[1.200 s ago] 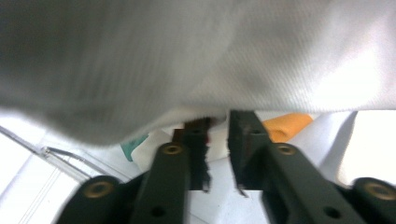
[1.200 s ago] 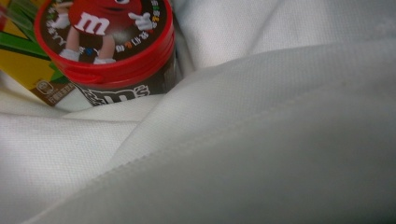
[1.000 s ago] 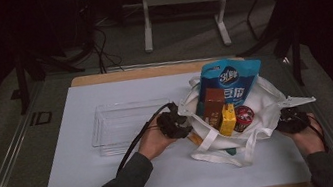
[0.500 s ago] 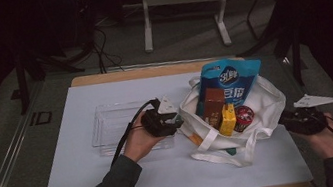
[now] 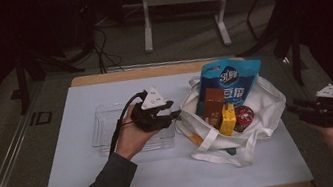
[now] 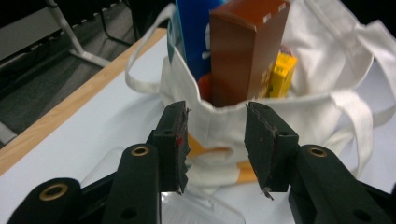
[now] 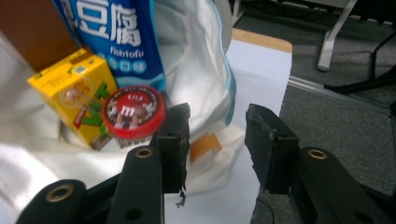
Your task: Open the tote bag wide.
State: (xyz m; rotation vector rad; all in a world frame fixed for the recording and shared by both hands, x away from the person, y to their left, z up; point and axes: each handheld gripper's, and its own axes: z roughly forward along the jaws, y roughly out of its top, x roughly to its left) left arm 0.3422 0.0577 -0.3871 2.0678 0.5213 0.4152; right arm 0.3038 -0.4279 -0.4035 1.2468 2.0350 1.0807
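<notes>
High view, bag: a white tote bag [image 5: 263, 108] lay open on the white sheet of the table [image 5: 118, 182], toward its right side, handles trailing to the near edge
High view, contents: a blue pouch [image 5: 231, 80] stood tallest at the back, with a brown box [image 5: 212, 104], a yellow carton [image 5: 228, 119] and a round red tin [image 5: 244, 115] in front of it inside the bag
High view, tray: a clear plastic tray [image 5: 106, 128] sat just left of the bag, partly under the left hand
High view, left tongs [image 5: 175, 115]: held above the tray, pointing at the bag's left rim, close to the cloth; contact could not be told from here
High view, right tongs [image 5: 294, 106]: held beyond the table's right edge, pointing at the bag's right side, apart from it
Left gripper view, left tongs [image 6: 217, 140]: jaws spread with nothing pinched, having just opened a little; the bag's rim [image 6: 280, 112] showed behind the gap, farther off
Left gripper view, contents: the brown box [image 6: 243, 46] stood upright just behind the rim, the blue pouch [image 6: 194, 32] to its left, the yellow carton [image 6: 280, 74] to its right
Right gripper view, right tongs [image 7: 217, 140]: jaws spread and empty, having just been opening; white cloth of the bag [image 7: 201, 70] lay behind the left jaw
Right gripper view, contents: the red tin [image 7: 133, 112] leaned against the yellow carton [image 7: 77, 93], below the blue pouch [image 7: 116, 32]
</notes>
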